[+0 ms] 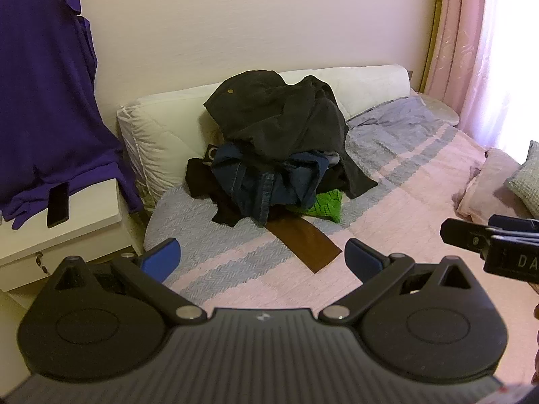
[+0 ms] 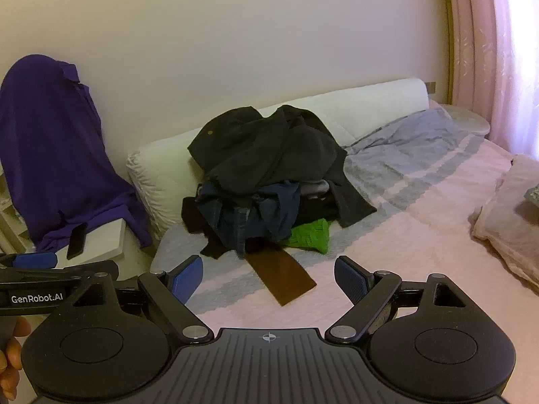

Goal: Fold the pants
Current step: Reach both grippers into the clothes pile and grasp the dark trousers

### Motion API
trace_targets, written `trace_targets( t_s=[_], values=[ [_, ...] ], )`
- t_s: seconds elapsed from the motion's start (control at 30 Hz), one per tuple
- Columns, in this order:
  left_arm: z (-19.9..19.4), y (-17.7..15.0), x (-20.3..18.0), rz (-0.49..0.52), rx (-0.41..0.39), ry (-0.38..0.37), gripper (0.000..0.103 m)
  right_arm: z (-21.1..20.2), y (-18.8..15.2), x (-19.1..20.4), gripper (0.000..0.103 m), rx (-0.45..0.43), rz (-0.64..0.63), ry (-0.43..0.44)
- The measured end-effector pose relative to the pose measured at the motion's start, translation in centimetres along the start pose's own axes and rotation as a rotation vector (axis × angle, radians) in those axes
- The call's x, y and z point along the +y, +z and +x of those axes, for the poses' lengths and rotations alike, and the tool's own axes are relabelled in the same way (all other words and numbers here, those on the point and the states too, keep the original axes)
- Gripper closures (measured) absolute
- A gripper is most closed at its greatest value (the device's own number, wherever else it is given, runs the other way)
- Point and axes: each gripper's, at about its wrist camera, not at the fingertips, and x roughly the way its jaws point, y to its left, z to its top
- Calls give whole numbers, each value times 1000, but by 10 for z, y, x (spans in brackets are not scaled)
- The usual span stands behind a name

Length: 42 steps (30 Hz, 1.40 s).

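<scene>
A heap of clothes lies at the far end of the bed against the headboard cushion. On top are dark grey pants (image 1: 279, 114) (image 2: 266, 144), under them blue denim (image 1: 266, 178) (image 2: 249, 212), a green knit piece (image 1: 325, 203) (image 2: 311, 235) and a brown strip (image 1: 305, 244) (image 2: 281, 276) that reaches toward me. My left gripper (image 1: 261, 257) hangs open over the bedspread short of the heap, nothing between its blue pads. My right gripper (image 2: 269, 277) is open too, just short of the brown strip. Each gripper shows at the edge of the other's view.
The bed (image 1: 387, 202) has a pink and grey striped cover. A white nightstand (image 1: 84, 215) at the left holds a dark phone (image 1: 58, 203) and a draped purple garment (image 1: 47, 84). Pillows (image 2: 505, 215) lie at the right, pink curtains (image 1: 471, 33) behind. A hand (image 2: 10, 353) shows at lower left.
</scene>
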Motion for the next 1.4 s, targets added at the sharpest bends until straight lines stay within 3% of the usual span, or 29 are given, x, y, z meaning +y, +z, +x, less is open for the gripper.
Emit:
trace_targets(
  t_s=[0.33,0.57,0.73,0.9,1.1,1.27,1.4],
  values=[
    [5,2,-4,0,9,-5,1,5,0,-11,20,6,-1,21],
    [66,35,32,18,16,-21,1,49,21,-18,20,13,11,1],
    [161,85,75,68,38,-57,1,111,58,-17,20,0,-10,-20],
    [288,152,119,179,41,-97,1,215,111,-10,20,13,-35,-50],
    [411,221,155,212,-1,-142,1,340,176,-11,20,15,-81,-75],
    [486,257,168,226,-34,-196,2,434,223,-25,20,3,-111,-78],
    [529,269,175,231,1,-203,9,489,243,-39,20,22,-84,-62]
  ],
)
